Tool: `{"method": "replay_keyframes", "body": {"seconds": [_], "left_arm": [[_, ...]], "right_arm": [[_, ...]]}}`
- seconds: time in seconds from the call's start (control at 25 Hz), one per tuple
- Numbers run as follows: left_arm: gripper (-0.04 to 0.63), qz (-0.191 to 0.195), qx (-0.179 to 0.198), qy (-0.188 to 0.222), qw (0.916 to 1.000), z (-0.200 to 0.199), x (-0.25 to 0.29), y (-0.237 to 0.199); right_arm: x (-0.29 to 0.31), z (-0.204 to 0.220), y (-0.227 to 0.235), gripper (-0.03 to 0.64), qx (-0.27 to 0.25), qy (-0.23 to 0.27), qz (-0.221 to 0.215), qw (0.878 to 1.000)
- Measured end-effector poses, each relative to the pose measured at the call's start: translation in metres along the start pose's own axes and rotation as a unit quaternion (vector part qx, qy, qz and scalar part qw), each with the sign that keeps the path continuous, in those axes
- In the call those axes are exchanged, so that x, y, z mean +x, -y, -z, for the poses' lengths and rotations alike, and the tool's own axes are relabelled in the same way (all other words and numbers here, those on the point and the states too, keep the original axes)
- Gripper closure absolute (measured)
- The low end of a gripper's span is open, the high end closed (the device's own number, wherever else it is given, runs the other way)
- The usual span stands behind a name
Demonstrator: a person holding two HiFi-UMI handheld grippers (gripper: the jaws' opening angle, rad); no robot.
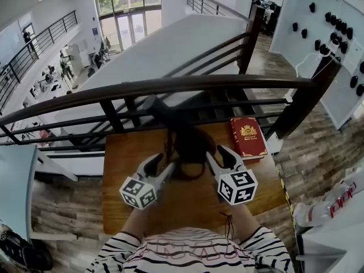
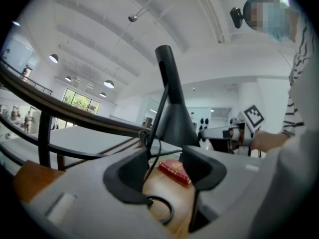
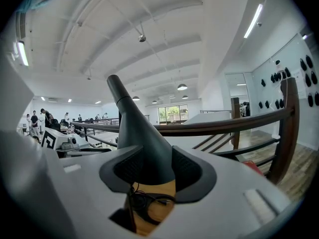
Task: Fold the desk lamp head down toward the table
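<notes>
A dark grey desk lamp (image 1: 187,141) stands mid-table, its cone-shaped lower part narrowing into a slim stem (image 2: 167,78) that rises above both grippers. My left gripper (image 1: 161,162) sits just left of the lamp, level, jaws open. In the left gripper view the lamp (image 2: 175,126) stands beyond the pads (image 2: 130,176), and only its black cable (image 2: 162,210) runs between them. My right gripper (image 1: 223,152) is at the lamp's right. In the right gripper view the cone (image 3: 144,138) fills the gap between the pads (image 3: 185,169), close on both sides, with no firm press showing.
The lamp stands on a wooden table (image 1: 193,206). A red book (image 1: 248,136) lies at its back right corner. A dark railing (image 1: 170,87) crosses right behind the table, with a drop to a lower floor beyond. The loose cable (image 1: 190,172) loops on the wood between the grippers.
</notes>
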State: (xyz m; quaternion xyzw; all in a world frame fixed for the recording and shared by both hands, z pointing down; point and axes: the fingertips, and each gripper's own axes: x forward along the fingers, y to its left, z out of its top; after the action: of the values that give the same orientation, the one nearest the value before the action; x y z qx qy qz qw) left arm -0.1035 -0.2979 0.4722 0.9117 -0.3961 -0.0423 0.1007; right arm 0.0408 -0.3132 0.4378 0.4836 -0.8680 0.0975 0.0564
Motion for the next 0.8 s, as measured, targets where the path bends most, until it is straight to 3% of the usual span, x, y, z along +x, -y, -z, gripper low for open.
{"method": "replay_keyframes", "body": {"seconds": [0.64, 0.8], "left_arm": [[0.526, -0.028, 0.011, 0.000, 0.9996, 0.023, -0.014, 0.052], [0.546, -0.036, 0.011, -0.001, 0.9993, 0.029, -0.020, 0.066]], "right_arm": [[-0.059, 0.032, 0.001, 0.608, 0.041, 0.031, -0.039, 0.998], [-0.072, 0.042, 0.001, 0.615, 0.050, 0.028, -0.047, 0.997]]}}
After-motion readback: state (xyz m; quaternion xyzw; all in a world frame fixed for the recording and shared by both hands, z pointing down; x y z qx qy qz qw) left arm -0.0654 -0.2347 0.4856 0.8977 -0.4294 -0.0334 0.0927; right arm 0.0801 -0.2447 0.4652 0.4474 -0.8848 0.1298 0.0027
